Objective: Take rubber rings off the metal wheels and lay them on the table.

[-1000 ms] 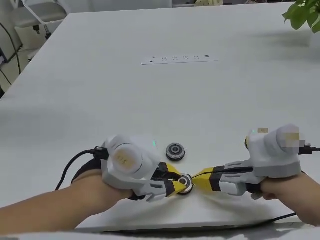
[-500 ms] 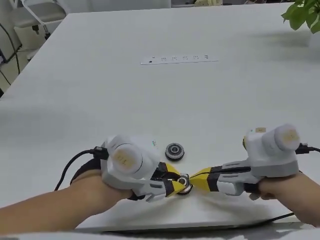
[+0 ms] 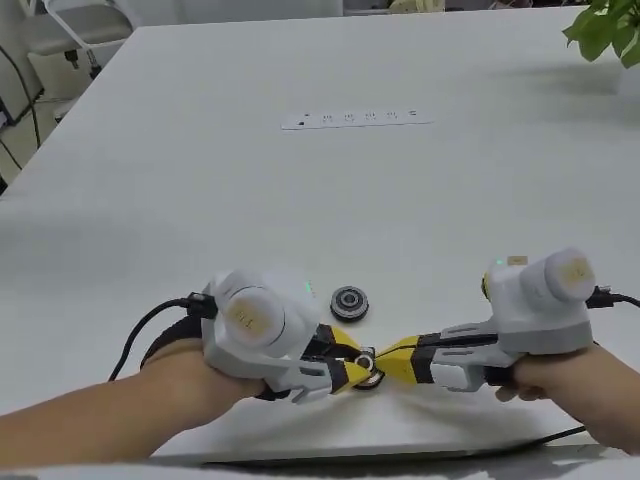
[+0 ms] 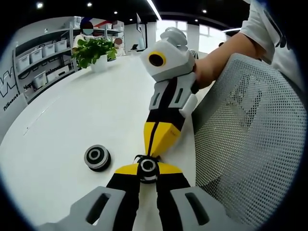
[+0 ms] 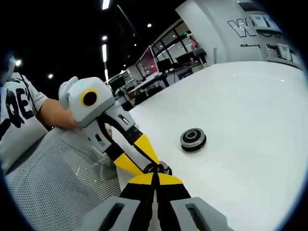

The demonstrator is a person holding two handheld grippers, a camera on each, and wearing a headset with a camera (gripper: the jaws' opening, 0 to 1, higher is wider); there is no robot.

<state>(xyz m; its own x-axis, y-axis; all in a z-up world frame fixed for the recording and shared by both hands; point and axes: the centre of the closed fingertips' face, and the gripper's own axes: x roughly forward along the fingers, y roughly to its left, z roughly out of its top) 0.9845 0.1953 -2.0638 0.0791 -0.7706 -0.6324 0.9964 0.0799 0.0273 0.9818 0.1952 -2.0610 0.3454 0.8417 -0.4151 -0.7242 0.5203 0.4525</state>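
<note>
The left gripper (image 3: pixel 355 368) had its yellow-tipped jaws closed narrowly on a small metal wheel (image 4: pixel 147 166), which sat upright between the tips just above the white table (image 3: pixel 300 200). The right gripper (image 5: pixel 155 176) came in from the opposite side, its jaws drawn almost tip to tip and pinching the black rubber ring (image 5: pixel 155 168) at the wheel's rim (how much of the ring was caught was too small to tell). The two pairs of jaws met nose to nose at the wheel. A second wheel (image 3: pixel 350 300), wearing its black ring, lay flat on the table just beyond both sets of jaws, touching neither.
</note>
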